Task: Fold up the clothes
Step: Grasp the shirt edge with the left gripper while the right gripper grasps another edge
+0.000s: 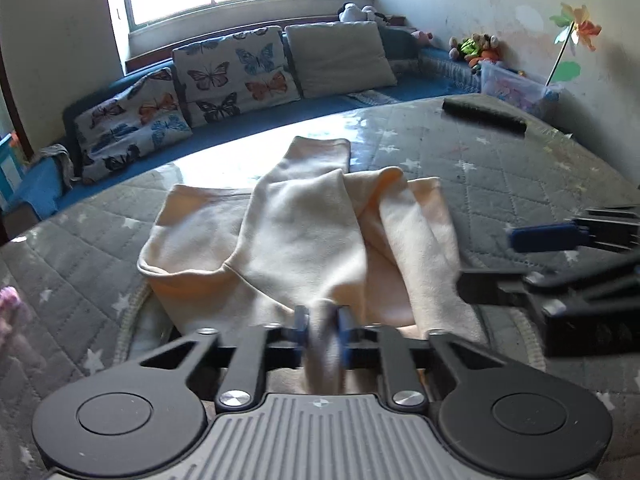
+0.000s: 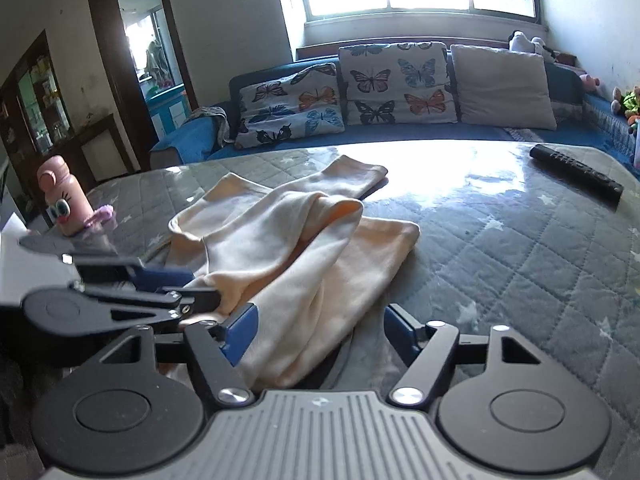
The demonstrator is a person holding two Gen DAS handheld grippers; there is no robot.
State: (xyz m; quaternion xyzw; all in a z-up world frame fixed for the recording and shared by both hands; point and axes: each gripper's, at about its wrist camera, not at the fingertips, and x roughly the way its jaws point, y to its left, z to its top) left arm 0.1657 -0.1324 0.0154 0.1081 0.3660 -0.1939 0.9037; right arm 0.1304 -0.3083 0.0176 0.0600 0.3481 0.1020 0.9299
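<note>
Left wrist view: cream garment (image 1: 304,240) on star-quilted table cover (image 1: 520,184), perhaps glass-topped.

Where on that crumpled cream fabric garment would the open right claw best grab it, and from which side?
Judging by the pictures, the near hem of the cream fabric garment, approached from the table's near edge. That end lies loose between the right gripper pads, which stand apart; the left gripper already pinches the same edge beside it, so a matching pinch would probably lift it evenly.
</note>
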